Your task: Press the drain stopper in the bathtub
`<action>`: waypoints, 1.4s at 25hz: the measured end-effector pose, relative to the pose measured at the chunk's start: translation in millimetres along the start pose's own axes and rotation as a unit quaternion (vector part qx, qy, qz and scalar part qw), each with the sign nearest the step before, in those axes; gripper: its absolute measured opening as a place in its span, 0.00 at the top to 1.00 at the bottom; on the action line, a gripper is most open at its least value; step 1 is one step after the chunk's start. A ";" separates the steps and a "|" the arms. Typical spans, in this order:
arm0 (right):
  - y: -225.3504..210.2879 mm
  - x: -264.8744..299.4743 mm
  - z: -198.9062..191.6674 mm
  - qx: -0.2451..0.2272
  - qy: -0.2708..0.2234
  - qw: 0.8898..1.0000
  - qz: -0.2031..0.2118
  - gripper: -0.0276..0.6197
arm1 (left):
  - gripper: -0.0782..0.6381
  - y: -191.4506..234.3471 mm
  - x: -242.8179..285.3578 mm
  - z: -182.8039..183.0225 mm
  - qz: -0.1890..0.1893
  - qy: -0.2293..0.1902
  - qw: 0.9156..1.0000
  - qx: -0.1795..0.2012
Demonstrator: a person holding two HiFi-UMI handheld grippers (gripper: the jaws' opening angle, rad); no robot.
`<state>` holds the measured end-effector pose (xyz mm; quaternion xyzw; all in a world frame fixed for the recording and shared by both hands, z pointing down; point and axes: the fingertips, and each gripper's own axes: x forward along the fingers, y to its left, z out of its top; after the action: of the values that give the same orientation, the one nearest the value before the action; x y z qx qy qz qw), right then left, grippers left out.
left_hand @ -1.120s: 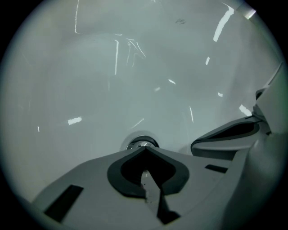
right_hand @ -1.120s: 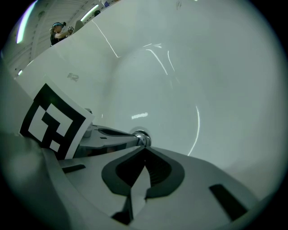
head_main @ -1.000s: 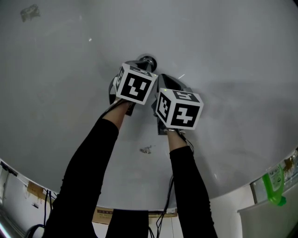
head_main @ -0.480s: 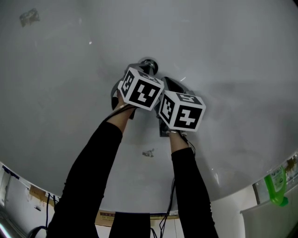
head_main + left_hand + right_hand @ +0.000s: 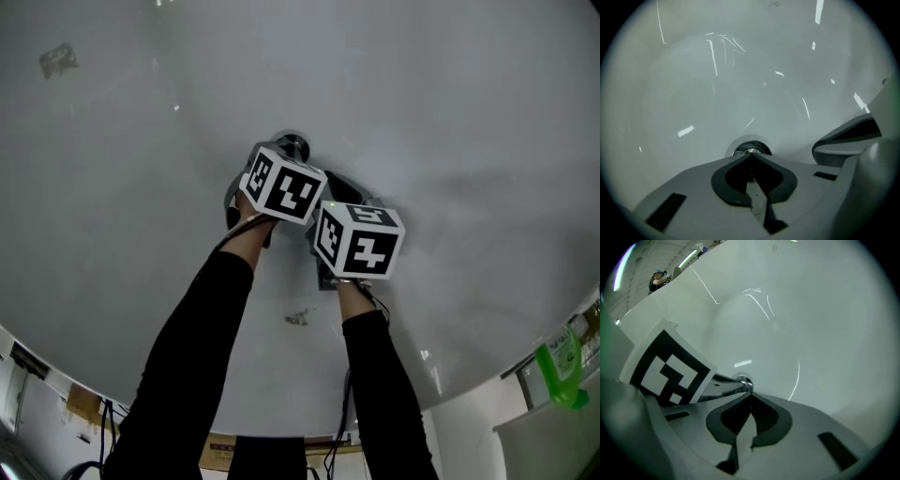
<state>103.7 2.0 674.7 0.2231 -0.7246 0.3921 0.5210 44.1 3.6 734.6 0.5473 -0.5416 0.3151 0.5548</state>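
Bathtub (image 5: pixel 450 112) interior, white and glossy, with the chrome drain stopper (image 5: pixel 294 145) at its low point. Your left gripper (image 5: pixel 751 157) has both jaws pressed together, holding nothing, tips right at the stopper. Your right gripper (image 5: pixel 750 398), likewise closed and empty, sits just beside it.

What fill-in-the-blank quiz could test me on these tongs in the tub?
1. The jaws of the left tongs and of the right tongs are both ____.
2. In the head view, the tongs nearer the chrome drain stopper are the ____ ones.
3. The bathtub is coloured ____.
4. The person's sleeves are coloured ____.

Missing words: shut; left; white; black.
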 end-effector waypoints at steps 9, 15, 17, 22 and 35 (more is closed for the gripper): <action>7.6 3.4 0.6 0.013 -0.010 1.000 0.009 0.95 | 0.88 0.3 -6.2 0.2 -0.039 -0.017 0.999 -0.028; 12.7 -5.8 5.9 0.009 -0.017 1.000 0.009 0.95 | 0.88 -2.4 -24.2 0.0 -0.034 -0.035 0.999 -0.019; 12.8 -12.3 10.8 0.012 -0.024 1.000 0.009 0.95 | 0.88 -4.1 -34.6 2.4 -0.035 -0.041 0.998 -0.014; 15.7 -29.4 22.3 0.016 -0.040 0.999 0.011 0.95 | 0.88 -6.5 -59.7 11.0 -0.039 -0.058 0.998 0.007; 36.0 -59.9 29.0 0.030 -0.071 0.997 0.011 0.95 | 0.88 -9.6 -114.2 38.1 -0.058 -0.098 0.992 0.050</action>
<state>82.0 -4.9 602.5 0.2576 -0.7505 0.4024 0.4566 18.9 -6.6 616.9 0.6333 -0.5445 0.2539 0.4879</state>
